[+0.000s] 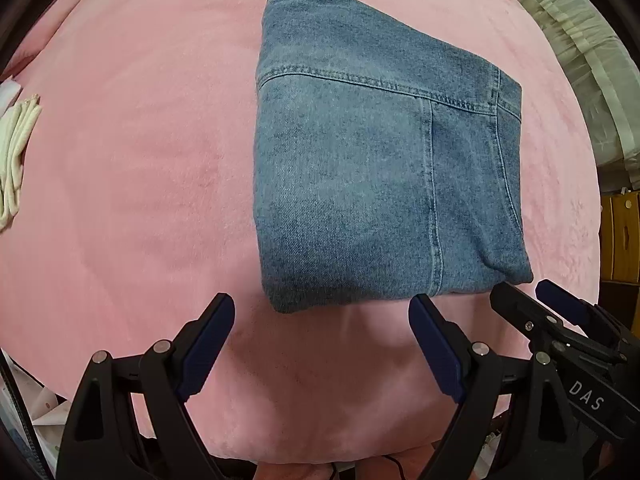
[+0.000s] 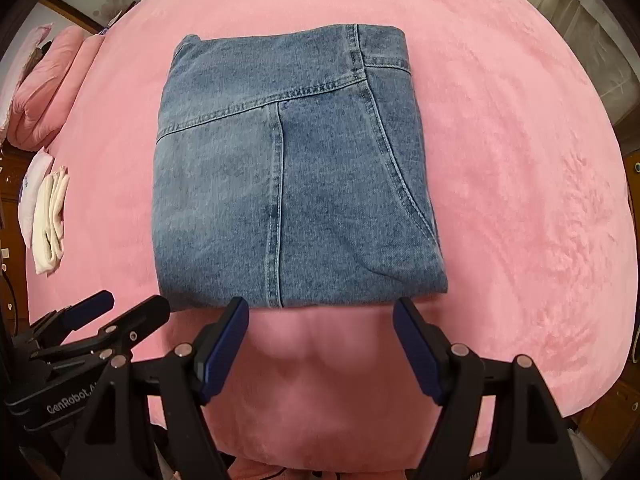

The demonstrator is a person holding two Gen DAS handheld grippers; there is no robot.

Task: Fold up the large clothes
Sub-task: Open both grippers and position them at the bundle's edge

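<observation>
A pair of blue jeans (image 1: 372, 168) lies folded into a compact rectangle on the pink plush bed cover (image 1: 140, 160). In the right wrist view the jeans (image 2: 288, 184) fill the middle, with the folded edge nearest me. My left gripper (image 1: 322, 308) is open and empty, just short of the near edge and left of centre. My right gripper (image 2: 320, 310) is open and empty, its fingertips right at the near edge. Each gripper shows in the other's view: the right gripper (image 1: 532, 292) at lower right, the left gripper (image 2: 132, 302) at lower left.
A folded cream cloth (image 2: 50, 224) lies at the bed's left edge; it also shows in the left wrist view (image 1: 14, 160). Pink pillows (image 2: 44, 92) are stacked at the far left. Pale curtains (image 1: 580, 52) hang at the right, with wooden furniture (image 1: 620, 236) below.
</observation>
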